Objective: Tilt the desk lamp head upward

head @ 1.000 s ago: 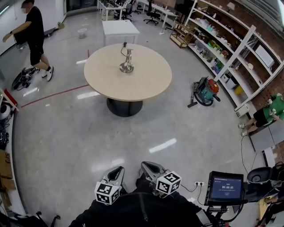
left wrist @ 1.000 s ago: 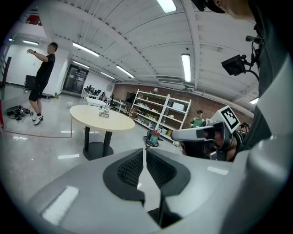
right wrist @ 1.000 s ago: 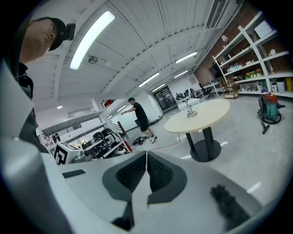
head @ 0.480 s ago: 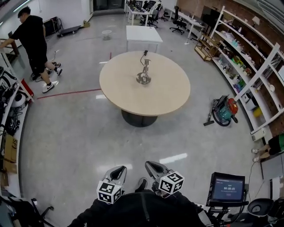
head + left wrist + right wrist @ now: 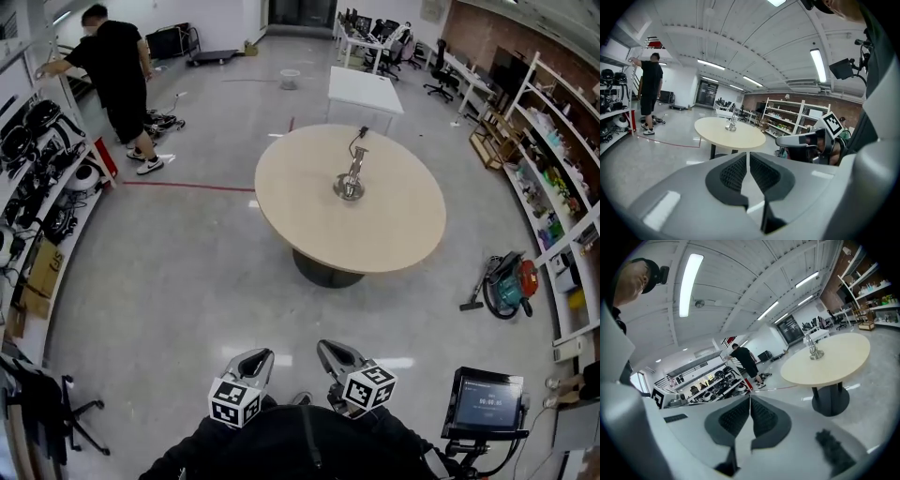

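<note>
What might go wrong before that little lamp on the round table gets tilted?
The desk lamp looks slim on a small base, so a clumsy push might topple it on the round table. The left tongs and right tongs are both shut and empty; they'd need opening before gripping the lamp head.

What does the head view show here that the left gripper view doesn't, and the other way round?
Only the head view: the marker cube on the left gripper, and the round table seen whole from above.

Only the left gripper view: the ceiling lights, and that gripper's ribbed pads close up, drawn together with nothing between them.

Both: the round table with the desk lamp standing on it, the person at the racks on the left, and the right gripper.
</note>
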Demonstrator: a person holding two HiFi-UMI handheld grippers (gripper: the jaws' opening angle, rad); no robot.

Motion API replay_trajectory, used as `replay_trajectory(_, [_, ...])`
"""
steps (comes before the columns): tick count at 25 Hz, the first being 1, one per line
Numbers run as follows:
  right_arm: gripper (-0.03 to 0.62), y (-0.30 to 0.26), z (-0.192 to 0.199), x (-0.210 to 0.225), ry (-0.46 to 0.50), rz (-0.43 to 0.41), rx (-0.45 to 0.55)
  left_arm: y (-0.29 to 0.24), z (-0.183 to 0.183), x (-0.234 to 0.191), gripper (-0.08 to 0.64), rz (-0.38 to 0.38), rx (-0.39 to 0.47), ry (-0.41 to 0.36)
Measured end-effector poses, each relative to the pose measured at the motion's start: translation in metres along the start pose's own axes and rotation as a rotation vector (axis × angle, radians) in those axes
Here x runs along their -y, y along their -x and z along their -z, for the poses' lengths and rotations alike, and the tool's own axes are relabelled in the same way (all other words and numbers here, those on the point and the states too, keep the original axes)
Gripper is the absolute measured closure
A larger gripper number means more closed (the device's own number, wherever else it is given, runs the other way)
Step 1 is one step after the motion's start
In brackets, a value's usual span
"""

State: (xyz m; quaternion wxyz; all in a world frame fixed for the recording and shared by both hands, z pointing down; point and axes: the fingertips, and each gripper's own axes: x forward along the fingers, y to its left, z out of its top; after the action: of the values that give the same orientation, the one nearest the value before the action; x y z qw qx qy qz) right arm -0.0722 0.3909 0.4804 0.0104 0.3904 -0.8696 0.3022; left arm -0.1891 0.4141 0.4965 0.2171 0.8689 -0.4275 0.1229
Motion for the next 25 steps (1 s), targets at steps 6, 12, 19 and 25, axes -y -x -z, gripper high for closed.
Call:
replay_trajectory(6, [0.586, -0.041, 0.001, -0.006, 0.026, -0.083, -0.061, 0.011, 0.001, -0.034, 0.531, -0.115, 0.012, 0.041])
replay_trajectory(12, [0.586, -0.074, -0.016, -0.001, 0.055, -0.092, -0.085, 0.000, -0.016, -0.064, 0.531, -0.138, 0.027, 0.079])
replay_trajectory(19, [0.586, -0.113, -0.057, 0.042, 0.069, 0.029, -0.045, -0.067, -0.052, -0.102, 0.531, -0.010, 0.032, 0.038])
replay_trajectory(25, [0.586, -0.136, -0.087, 0.066, 0.064, 0.148, -0.012, -0.110, -0.083, -0.124, 0.531, 0.117, 0.007, 0.014])
